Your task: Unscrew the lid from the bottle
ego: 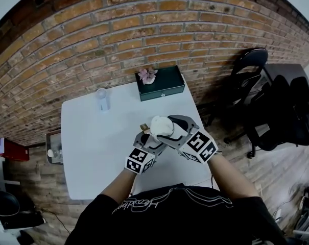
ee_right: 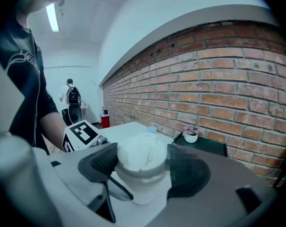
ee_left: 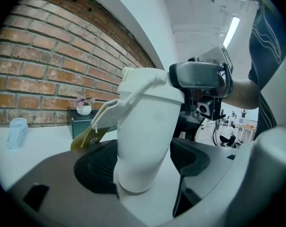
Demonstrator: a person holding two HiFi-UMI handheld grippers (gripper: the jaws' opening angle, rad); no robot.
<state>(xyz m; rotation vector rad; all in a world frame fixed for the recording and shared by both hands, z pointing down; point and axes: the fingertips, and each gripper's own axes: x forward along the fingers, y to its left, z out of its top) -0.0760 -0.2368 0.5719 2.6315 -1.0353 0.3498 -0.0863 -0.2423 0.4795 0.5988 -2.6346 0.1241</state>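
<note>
White plastic bottle (ee_left: pixel 142 141) is being held up over the table (ego: pixel 93 152), out toward its 4 o'clock side and clear of the top, so that both tools can be reaching round it. The left gripper (ee_left: pixel 143 163) is clenching the lower body between its two ribbed pads, serving as the anchor that is keeping the bottle from spinning. The bottle is leaning toward 1 o'clock in the left gripper view, which is presenting the lid (ee_right: pixel 142 150) to the other hand. The right gripper (ee_right: pixel 145 168) is coming in over the top, and its pads are pressing on the lid at 9 and 3 o'clock, judging by the right gripper view. That looks like a grip being set for a twist, and the lid is sitting fully on. A yellowish strap (ee_left: pixel 88 136) is hanging off the neck at 9 o'clock, outside both grips. A clear cup (ego: pixel 102 99) at 10 o'clock and a green box (ego: pixel 162 83) at 12 o'clock are standing well apart from the bottle.
</note>
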